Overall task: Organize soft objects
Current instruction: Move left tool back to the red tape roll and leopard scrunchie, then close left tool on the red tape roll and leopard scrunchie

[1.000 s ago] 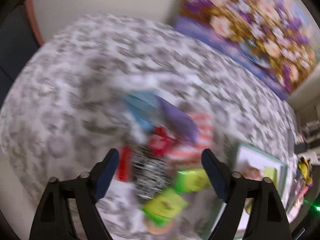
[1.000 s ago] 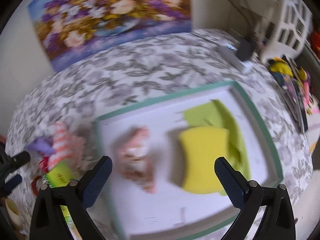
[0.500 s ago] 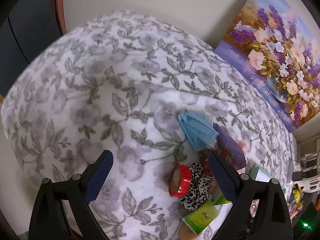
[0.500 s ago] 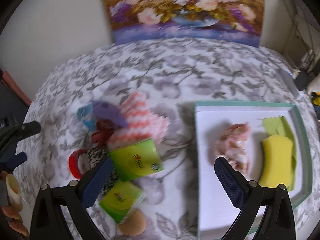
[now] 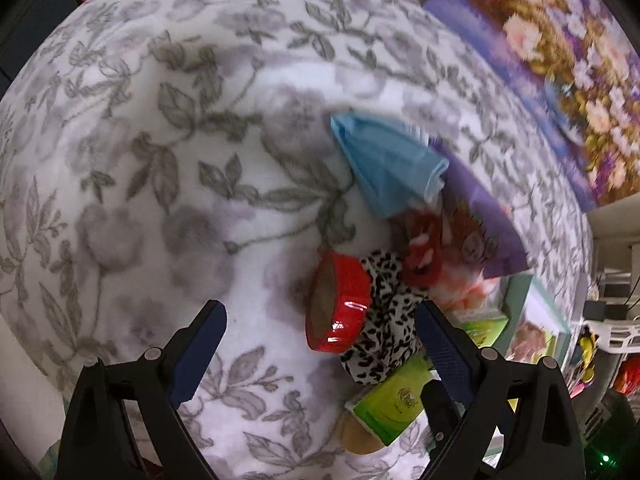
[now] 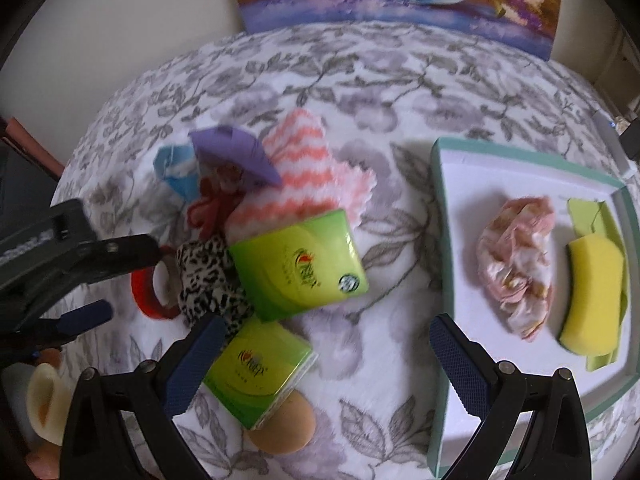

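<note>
The soft things lie in a pile on the flowered cloth [image 6: 360, 92]: a blue mask [image 5: 384, 164], a purple pouch [image 6: 236, 156], a pink-striped cloth [image 6: 308, 176], a red yarn bow [image 6: 210, 208], a leopard scrunchie [image 6: 208, 276], a red tape roll [image 5: 340, 304], two green tissue packs [image 6: 300, 264] [image 6: 260, 372], and a tan sponge puff [image 6: 284, 424] under the nearer pack. Just right of the pile, a teal-rimmed tray [image 6: 438, 240] holds three things: a crumpled pink cloth [image 6: 516, 268], a yellow sponge [image 6: 592, 296] and a green sheet [image 6: 592, 216] under it.

The left gripper [image 5: 320, 352] has its fingers spread wide with nothing between them; it hovers low beside the pile, aimed at the tape roll and scrunchie, its right fingertip near the scrunchie.

The right gripper [image 6: 324, 364] is likewise spread wide and holds nothing; it looks down over the nearer tissue pack and the bare cloth between pile and tray. The left gripper's fingers [image 6: 132, 248] show at the left edge of its view, beside the tape roll
</note>
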Motion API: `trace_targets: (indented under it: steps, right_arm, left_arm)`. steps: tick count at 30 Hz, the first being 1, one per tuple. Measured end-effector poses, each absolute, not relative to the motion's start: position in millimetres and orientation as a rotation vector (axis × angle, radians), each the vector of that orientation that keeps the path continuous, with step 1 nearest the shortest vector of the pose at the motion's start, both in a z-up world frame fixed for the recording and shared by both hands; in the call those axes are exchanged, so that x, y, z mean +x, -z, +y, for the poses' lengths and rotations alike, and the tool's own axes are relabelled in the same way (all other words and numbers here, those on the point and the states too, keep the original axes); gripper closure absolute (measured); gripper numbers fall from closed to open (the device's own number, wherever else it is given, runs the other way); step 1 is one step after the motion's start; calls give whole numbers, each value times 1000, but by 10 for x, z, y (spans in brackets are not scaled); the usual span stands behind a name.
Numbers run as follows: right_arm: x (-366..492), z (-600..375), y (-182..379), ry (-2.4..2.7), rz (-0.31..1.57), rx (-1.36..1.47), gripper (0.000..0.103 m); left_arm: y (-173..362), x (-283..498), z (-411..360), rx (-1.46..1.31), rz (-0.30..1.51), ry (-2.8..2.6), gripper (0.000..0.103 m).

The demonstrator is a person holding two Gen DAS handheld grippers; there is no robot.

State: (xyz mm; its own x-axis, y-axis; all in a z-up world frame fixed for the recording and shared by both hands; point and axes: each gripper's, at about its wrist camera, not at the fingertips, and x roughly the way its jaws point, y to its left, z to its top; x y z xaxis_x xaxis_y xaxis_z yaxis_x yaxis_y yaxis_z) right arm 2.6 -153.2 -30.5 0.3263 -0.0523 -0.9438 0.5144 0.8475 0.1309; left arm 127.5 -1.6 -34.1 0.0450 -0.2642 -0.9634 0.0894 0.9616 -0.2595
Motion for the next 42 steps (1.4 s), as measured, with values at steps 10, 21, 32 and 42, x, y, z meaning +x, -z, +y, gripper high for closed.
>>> trace_targets:
  steps: [10,21,32,42]
  right_arm:
    - [33,-1437,496,338,1270,434,0]
    - [-6,-1451,565,338,1285,437,0]
    - [7,-1423,555,343,1289,432,0]
    - [60,-1320,554,344,1286,427,0]
  left_arm:
    - [435,1212,-375,1,1541,340,8]
    - [571,1153,-726,84,1557,392,30]
    - [604,1112,-693,-38,1561,405,64]
    - [608,1110,-444,-77,1552,385,70]
